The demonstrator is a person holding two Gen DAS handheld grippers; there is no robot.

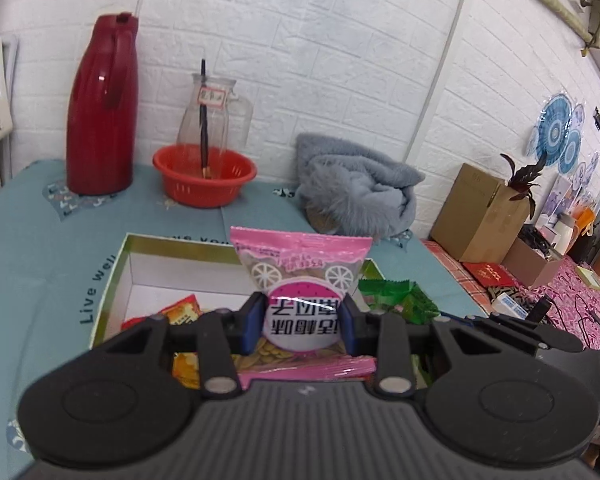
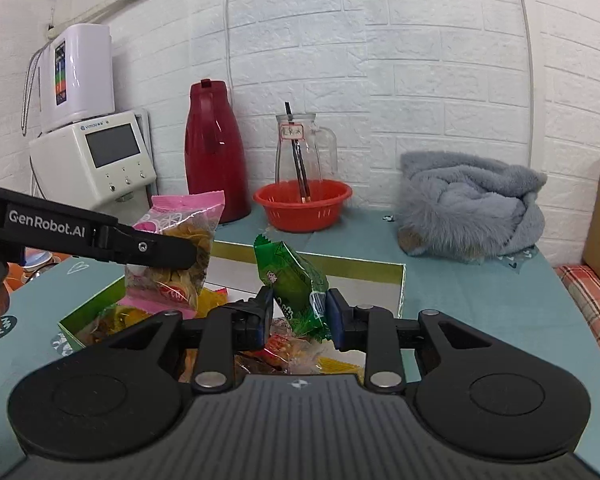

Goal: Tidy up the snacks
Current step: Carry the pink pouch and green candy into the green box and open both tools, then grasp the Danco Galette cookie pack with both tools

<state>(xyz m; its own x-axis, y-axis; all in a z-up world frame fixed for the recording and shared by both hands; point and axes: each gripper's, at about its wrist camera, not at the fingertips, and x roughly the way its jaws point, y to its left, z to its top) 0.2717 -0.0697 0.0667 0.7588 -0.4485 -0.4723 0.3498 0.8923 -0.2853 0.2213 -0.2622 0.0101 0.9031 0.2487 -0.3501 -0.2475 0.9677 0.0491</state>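
My left gripper is shut on a pink snack packet and holds it above an open gold-rimmed box. In the right wrist view the same pink packet hangs from the left gripper at the left. My right gripper is shut on a green snack packet, tilted, above the box. Several orange, yellow and red snack packets lie in the box. The green packet also shows at the right in the left wrist view.
On the teal tabletop at the back stand a red thermos, a red basket holding a glass jug, and a grey fluffy blanket. A white appliance stands at the left. Cardboard boxes sit at the right.
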